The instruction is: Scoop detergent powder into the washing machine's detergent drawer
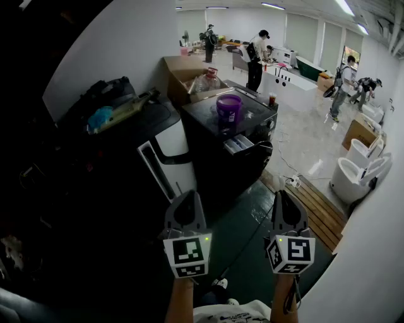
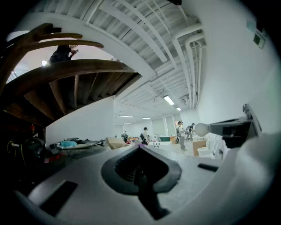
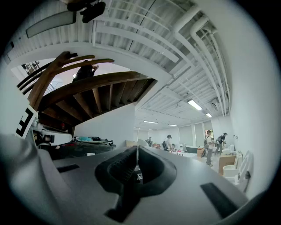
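Left gripper and right gripper both have their jaws pressed together on nothing, well apart from the washing machine. A purple tub stands near its top's front edge, above the protruding detergent drawer.

White walls, glossy pale floor, ceiling strip lights, wooden staircase overhead.

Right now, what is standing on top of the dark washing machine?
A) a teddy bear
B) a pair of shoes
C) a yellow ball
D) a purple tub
D: a purple tub stands upright on the flat top of the washing machine, and none of the other things is there.
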{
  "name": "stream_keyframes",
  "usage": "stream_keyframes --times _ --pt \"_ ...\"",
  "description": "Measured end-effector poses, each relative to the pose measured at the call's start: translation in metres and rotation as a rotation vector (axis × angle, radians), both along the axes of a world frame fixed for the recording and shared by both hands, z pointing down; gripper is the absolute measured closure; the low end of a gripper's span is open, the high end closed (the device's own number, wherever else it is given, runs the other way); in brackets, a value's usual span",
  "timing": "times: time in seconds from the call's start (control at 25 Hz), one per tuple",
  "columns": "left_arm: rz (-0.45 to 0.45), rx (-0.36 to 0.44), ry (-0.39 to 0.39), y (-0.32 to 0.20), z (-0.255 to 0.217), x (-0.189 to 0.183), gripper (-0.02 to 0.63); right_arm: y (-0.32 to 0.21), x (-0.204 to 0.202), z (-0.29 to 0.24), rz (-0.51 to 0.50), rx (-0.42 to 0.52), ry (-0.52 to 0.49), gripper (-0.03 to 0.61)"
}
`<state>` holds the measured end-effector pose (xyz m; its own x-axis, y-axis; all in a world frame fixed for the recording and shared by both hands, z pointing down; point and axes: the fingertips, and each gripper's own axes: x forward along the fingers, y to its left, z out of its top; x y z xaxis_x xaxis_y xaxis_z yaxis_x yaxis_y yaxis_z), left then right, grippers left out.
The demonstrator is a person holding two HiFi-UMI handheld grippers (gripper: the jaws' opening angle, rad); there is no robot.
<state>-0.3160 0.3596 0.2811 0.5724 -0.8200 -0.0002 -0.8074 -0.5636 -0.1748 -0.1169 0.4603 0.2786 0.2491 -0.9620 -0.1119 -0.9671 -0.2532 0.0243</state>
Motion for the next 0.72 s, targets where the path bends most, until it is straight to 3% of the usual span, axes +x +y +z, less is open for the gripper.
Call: stream_keyframes --times 0.72 --pt "-0.001 -0.013 -0.008 -0.037 0.008 0.005 0.612 -0.039 0.004 0.005 -0.003 0.0 -0.007 0.557"
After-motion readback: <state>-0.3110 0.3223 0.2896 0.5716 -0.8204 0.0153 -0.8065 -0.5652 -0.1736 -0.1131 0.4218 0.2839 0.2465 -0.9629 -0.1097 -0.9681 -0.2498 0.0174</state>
